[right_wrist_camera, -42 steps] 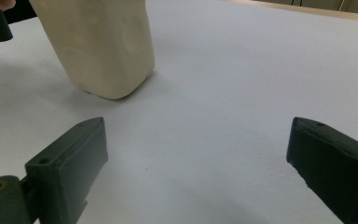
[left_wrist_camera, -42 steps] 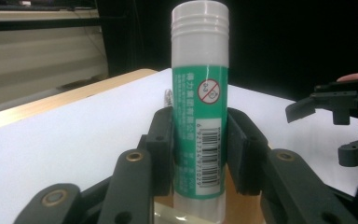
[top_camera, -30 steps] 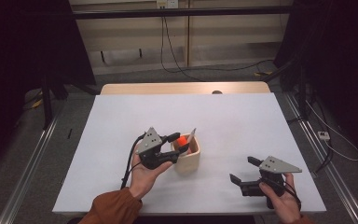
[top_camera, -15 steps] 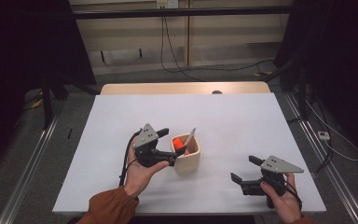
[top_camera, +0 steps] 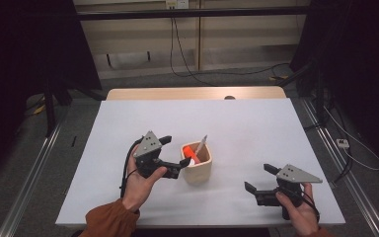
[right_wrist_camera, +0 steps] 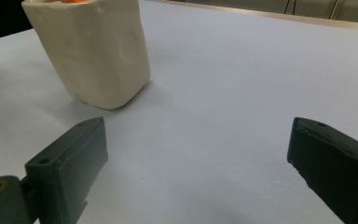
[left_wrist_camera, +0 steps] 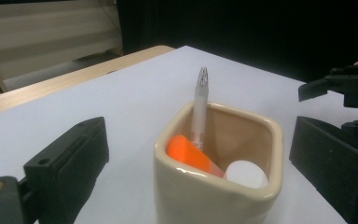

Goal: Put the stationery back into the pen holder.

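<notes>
Covering most of the view, the white rectangular surface (top_camera: 256, 128) carries a cream square ceramic cup (top_camera: 197, 165) near the middle of its front edge. The left gripper (top_camera: 170, 157) sits just beside the cup, its jaws having just been opening, now wide apart with nothing clamped. The right gripper (top_camera: 260, 178), jaws apart and empty, rests near the front right corner. An orange marker (left_wrist_camera: 189, 154) and a slim white pen (left_wrist_camera: 199, 109) stand inside the cup.
</notes>
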